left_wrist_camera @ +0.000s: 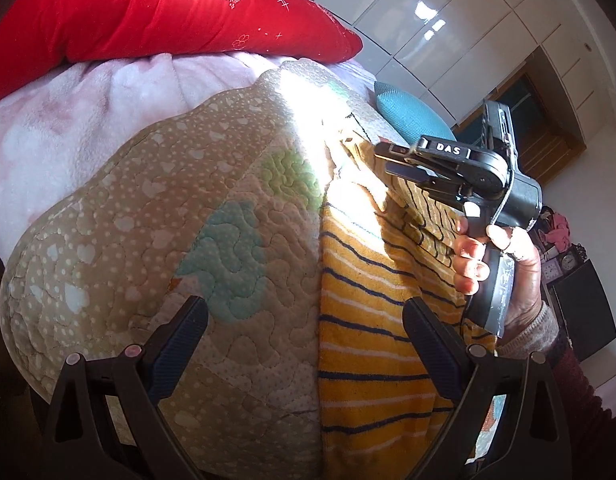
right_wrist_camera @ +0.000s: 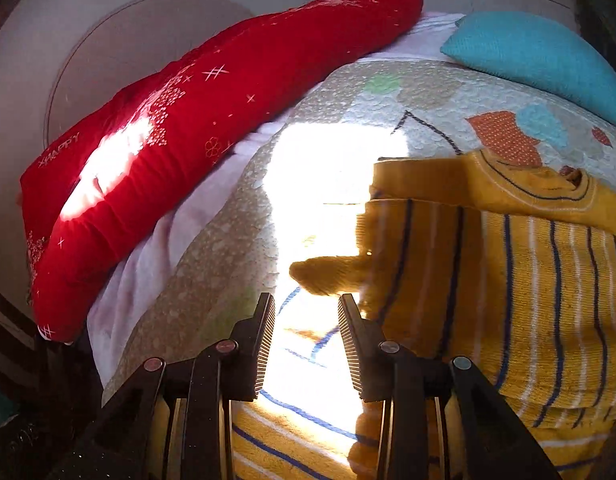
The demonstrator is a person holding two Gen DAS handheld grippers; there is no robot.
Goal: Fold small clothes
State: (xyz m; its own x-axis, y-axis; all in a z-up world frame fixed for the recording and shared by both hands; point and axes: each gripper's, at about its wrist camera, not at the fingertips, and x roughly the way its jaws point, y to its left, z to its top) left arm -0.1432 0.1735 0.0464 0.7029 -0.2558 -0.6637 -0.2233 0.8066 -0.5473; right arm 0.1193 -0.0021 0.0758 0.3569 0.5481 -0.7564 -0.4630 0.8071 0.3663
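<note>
A small yellow sweater (left_wrist_camera: 367,280) with navy and white stripes lies flat on a quilted bedspread (left_wrist_camera: 168,200). My left gripper (left_wrist_camera: 304,306) hovers wide open over the sweater's left edge and holds nothing. A hand (left_wrist_camera: 471,260) holds my right gripper (left_wrist_camera: 381,160) above the sweater's far end. In the right wrist view the sweater (right_wrist_camera: 527,280) lies with its neckline toward the far side and a sleeve cuff (right_wrist_camera: 331,276) sticking out to the left. My right gripper (right_wrist_camera: 306,300) is partly open just in front of that cuff, with nothing between its pads.
A long red pillow (right_wrist_camera: 188,140) lies along the far side of the bed on a pale pink fleece blanket (left_wrist_camera: 68,128). A teal cushion (right_wrist_camera: 539,56) sits beyond the sweater. Glossy white cupboards (left_wrist_camera: 447,20) stand behind. Strong sunlight washes out part of the bedspread (right_wrist_camera: 327,168).
</note>
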